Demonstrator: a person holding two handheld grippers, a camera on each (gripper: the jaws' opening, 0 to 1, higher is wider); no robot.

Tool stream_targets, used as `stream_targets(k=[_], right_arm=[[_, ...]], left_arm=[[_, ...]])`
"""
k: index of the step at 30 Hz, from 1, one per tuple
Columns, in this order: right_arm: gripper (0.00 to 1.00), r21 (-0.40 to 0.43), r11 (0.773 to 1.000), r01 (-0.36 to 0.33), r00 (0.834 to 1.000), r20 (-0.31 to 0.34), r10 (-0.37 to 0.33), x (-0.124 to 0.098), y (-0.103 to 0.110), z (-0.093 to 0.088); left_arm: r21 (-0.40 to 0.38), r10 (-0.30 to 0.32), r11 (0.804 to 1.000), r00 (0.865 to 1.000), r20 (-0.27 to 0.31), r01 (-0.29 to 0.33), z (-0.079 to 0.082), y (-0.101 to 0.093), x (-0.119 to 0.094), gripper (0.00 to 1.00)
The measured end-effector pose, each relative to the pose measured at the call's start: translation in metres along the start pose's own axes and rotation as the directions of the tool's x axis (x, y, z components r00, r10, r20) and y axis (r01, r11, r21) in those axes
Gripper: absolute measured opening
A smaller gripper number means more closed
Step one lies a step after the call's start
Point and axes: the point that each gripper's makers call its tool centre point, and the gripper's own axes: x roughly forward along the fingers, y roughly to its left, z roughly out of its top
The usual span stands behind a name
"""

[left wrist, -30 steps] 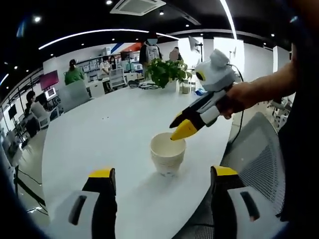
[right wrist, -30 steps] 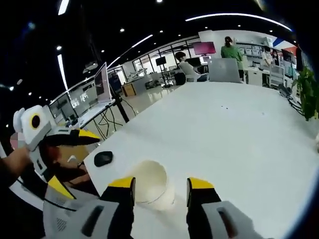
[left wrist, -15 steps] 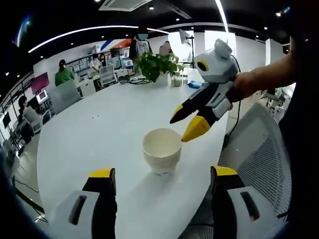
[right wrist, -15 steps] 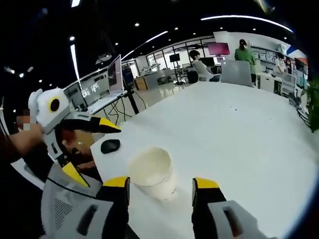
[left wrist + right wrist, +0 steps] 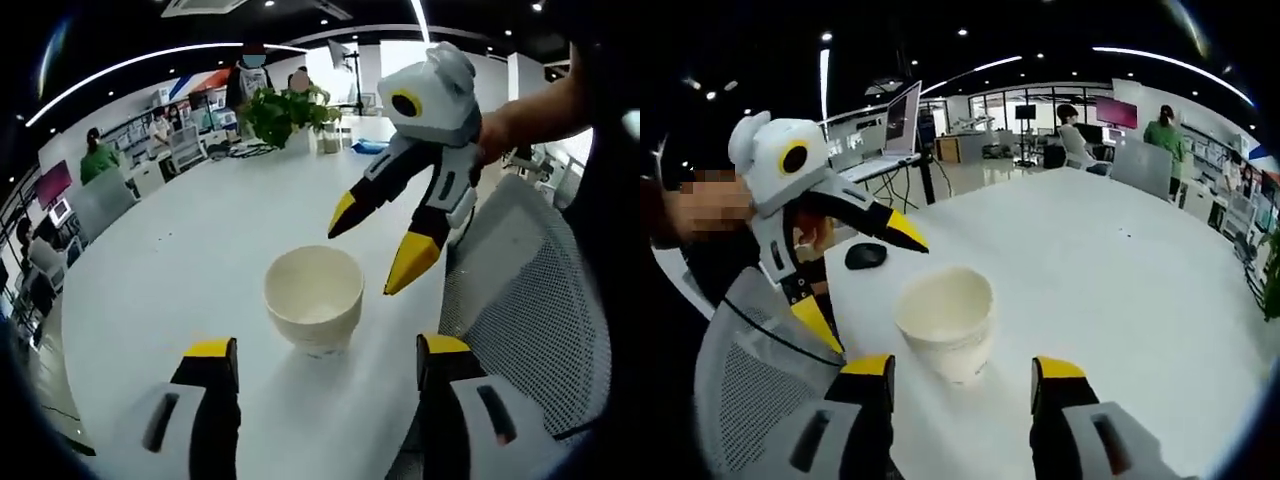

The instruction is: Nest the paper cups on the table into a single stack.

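The right gripper hangs with jaws wide and empty beside the cup stack; the left gripper is spread too. The stack stands upright on the table between them, apparently nested.

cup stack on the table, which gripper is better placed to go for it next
Probably the left gripper. In the left gripper view its open jaws frame the cup stack squarely. The right gripper, open too, hangs raised above the white table beside the stack.
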Motion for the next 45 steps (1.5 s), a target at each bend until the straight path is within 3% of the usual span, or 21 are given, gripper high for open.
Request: stream_targets(k=[14,29,40,45], right_arm=[[0.51,-0.115,0.992,-0.045,0.999,-0.022,0.043,0.019,-0.010,-0.011],[0.46,-0.177,0.977,-0.121,0.991,-0.077,0.109,0.038,-0.006,-0.014],[0.40,-0.210,0.964,-0.160,0.985,-0.101,0.141,0.048,-0.002,-0.017],[0.32,-0.228,0.959,-0.170,0.983,-0.102,0.150,0.050,0.001,-0.015]], left_arm=[[0.083,-0.081,0.992,0.991,-0.106,0.090,-0.025,0.011,0.028,0.59],[0.124,-0.130,0.982,0.987,-0.097,0.142,-0.015,0.019,0.041,0.50],[0.113,-0.193,0.972,0.975,-0.111,0.205,-0.019,0.015,0.055,0.46],[0.118,-0.208,0.968,0.971,-0.116,0.221,-0.020,0.012,0.056,0.36]])
